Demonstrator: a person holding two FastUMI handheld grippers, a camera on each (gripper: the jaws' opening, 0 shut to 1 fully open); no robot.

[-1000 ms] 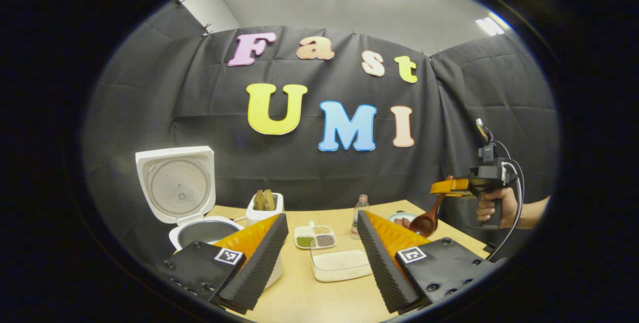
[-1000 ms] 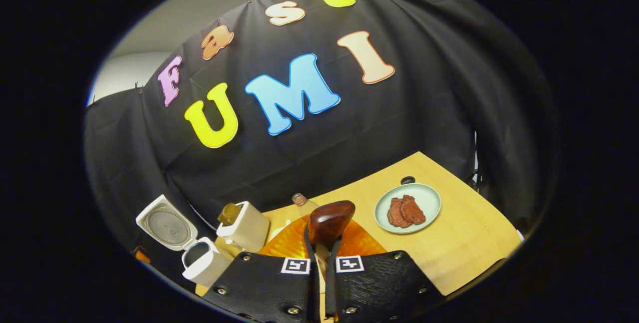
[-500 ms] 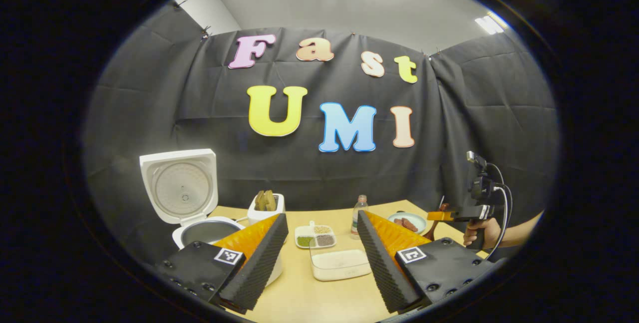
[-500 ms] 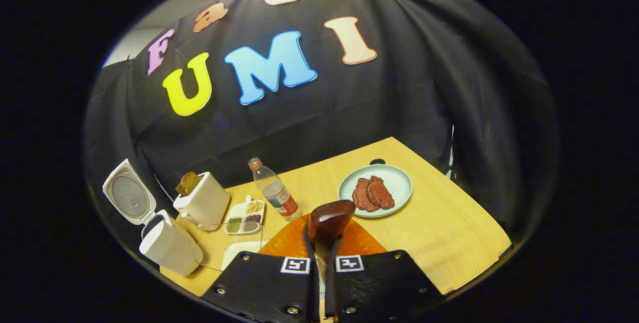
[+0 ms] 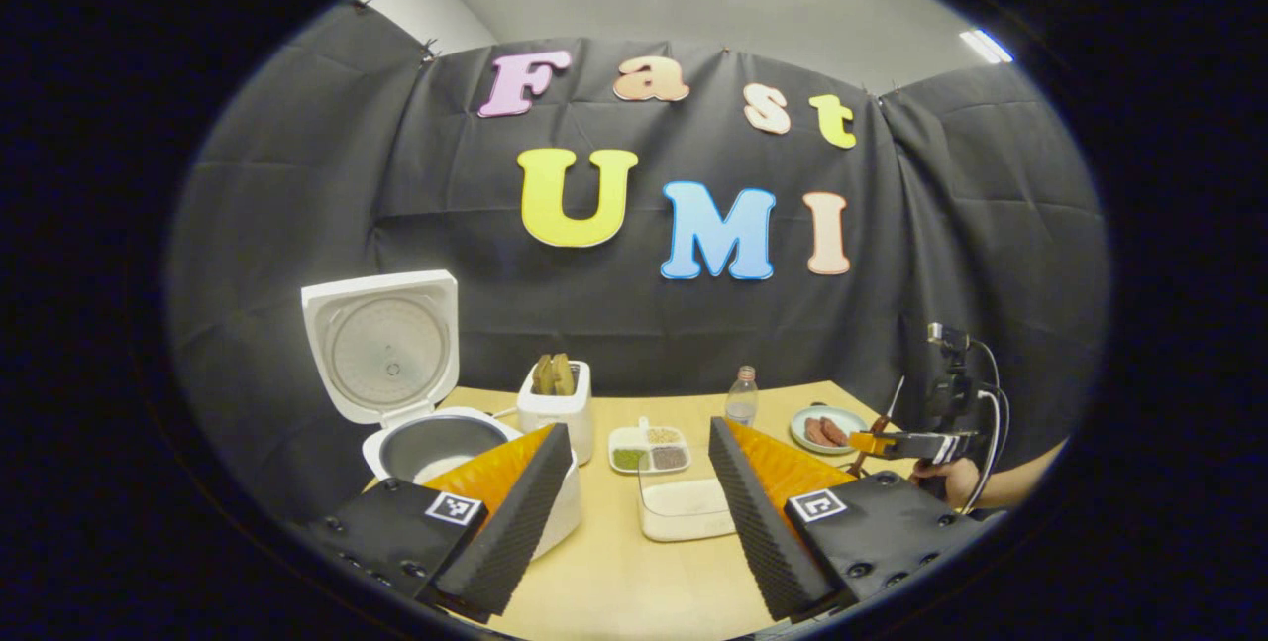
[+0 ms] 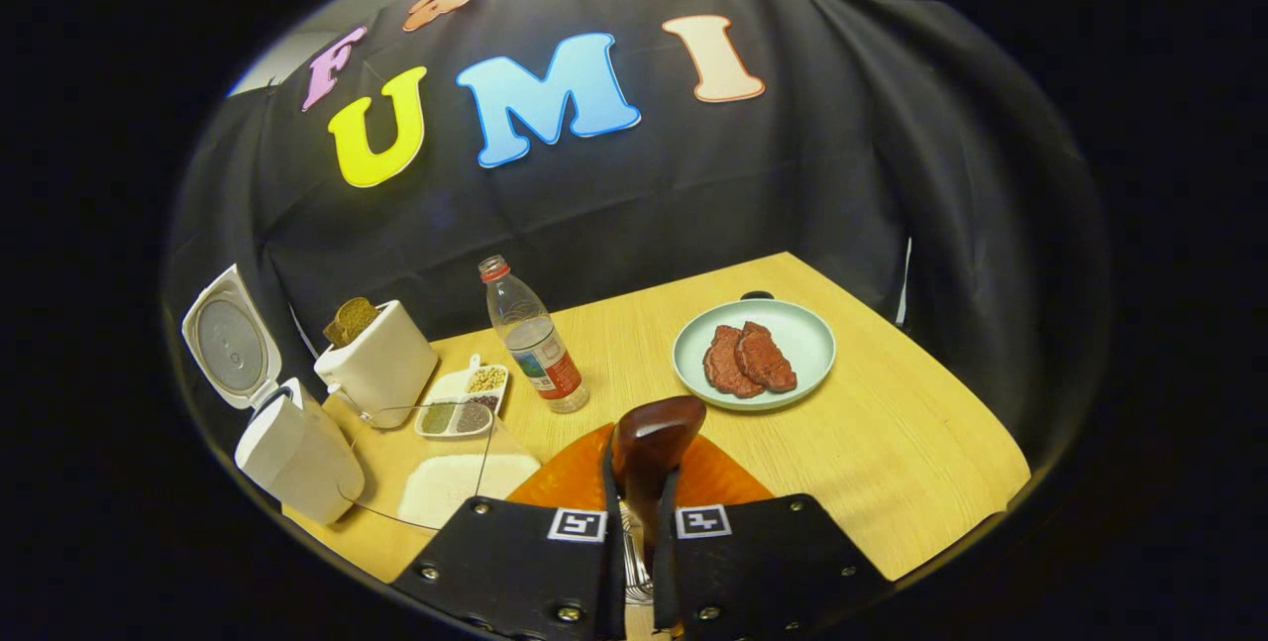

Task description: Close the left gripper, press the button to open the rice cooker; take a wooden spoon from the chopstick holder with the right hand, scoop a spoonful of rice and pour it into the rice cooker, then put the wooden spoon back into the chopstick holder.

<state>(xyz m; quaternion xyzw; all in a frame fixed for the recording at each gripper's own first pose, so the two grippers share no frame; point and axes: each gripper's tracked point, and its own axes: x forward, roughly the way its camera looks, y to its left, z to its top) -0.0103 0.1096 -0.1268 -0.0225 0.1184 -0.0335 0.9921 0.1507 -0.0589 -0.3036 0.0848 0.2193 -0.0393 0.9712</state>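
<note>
Spoon (image 6: pixel 649 448) sat clamped in the right claw (image 6: pixel 639 532), its two fingers pressed on the handle and the dark bowl poking up just past the tips, apparently empty. The left claw (image 5: pixel 639 502) hung with its jaws spread wide and nothing between them, low over the counter (image 5: pixel 614 582).

Seen along the right claw, the rice tray (image 6: pixel 451 487) lay closest, at about 9 o'clock from the spoon's bowl, with a small divided dish (image 6: pixel 461 403) just beyond it and a bottle (image 6: pixel 530 339) standing at 11 o'clock. Farther out at 9 to 10 o'clock stood the cooker (image 6: pixel 297 463), lid already tipped back, and beside it a white holder (image 6: pixel 381 369). A plate (image 6: pixel 812 334) with two brown slabs lay at 1 o'clock, well apart from everything the job needs.

In the left gripper view the same rice tray (image 5: pixel 684 512) lay between the left claw's fingers, the cooker (image 5: pixel 436 448) at 10 o'clock with its pot open, the holder (image 5: pixel 557 403) behind it, and the right claw (image 5: pixel 872 443) at 3 o'clock, held by a hand (image 5: pixel 956 482).

The step in hand looked like the scoop. To do it well, the right claw should swing toward 9 o'clock, tip the spoon so its bowl's edge enters the rice at a shallow angle, then level off before lifting. A firm hold matters, since the handle could twist between the pads. The carry to the cooker should pass above the divided dish, bowl kept level so no grains spill.
</note>
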